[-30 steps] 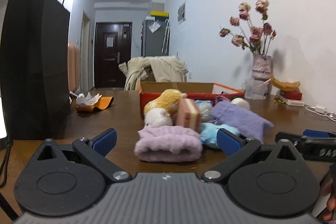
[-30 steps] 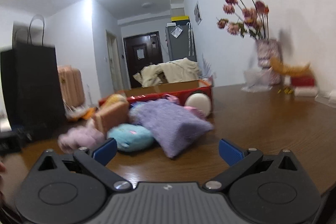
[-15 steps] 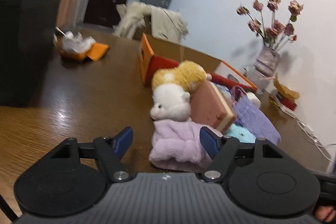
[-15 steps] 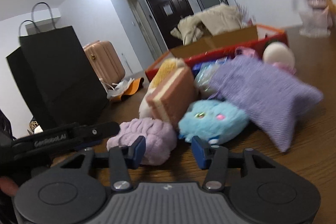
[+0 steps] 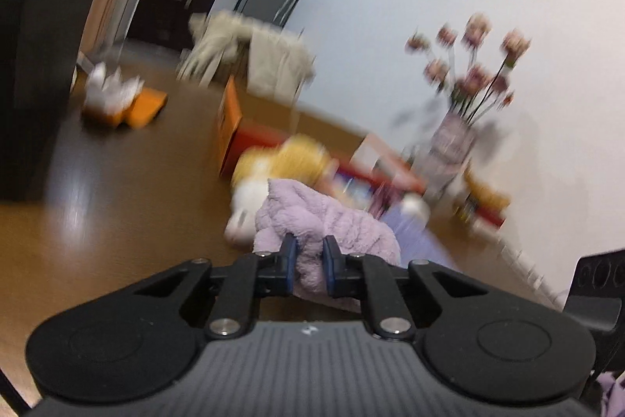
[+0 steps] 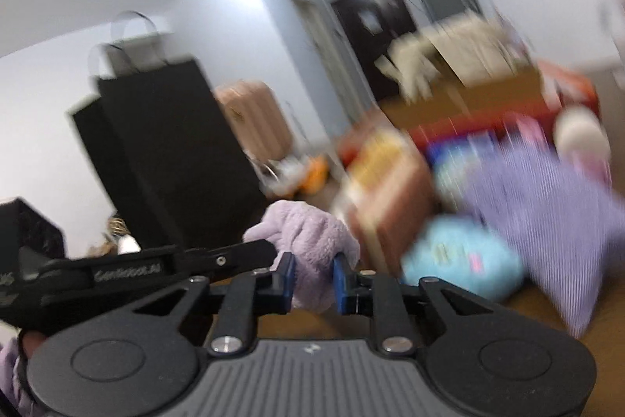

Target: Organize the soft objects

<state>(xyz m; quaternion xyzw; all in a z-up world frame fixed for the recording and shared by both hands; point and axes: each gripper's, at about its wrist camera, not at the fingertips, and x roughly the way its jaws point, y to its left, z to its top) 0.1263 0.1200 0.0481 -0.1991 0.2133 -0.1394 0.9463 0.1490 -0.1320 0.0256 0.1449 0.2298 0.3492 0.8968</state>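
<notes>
Left gripper (image 5: 308, 262) pinched on the near edge of the fluffy lilac plush cloth (image 5: 324, 221), blue pads sunk into the pile. Right gripper (image 6: 313, 278) likewise clamped on the same lilac cloth (image 6: 308, 237), just beside the left tool, which crosses from the left in the right wrist view. Cloth bunched between both, seemingly raised off the brown wooden table (image 5: 117, 190), though heavy blur makes that hard to confirm.

Behind it, to the right: a blue round plush toy (image 6: 461, 266), a striped purple fabric pouch (image 6: 547, 217), a pink-and-cream sponge-cake cushion (image 6: 386, 190), and a yellow-and-white plush animal (image 5: 281, 163). Farther off, a red-and-orange cardboard box (image 5: 230, 127); far left, a tall black paper bag (image 6: 168, 151).

Best handled by holding both pinches firm and moving the two tools together, evenly, so the soft pile neither stretches nor slips free. Worth clearing the neighbouring toys before swinging toward the box, probably the destination.
</notes>
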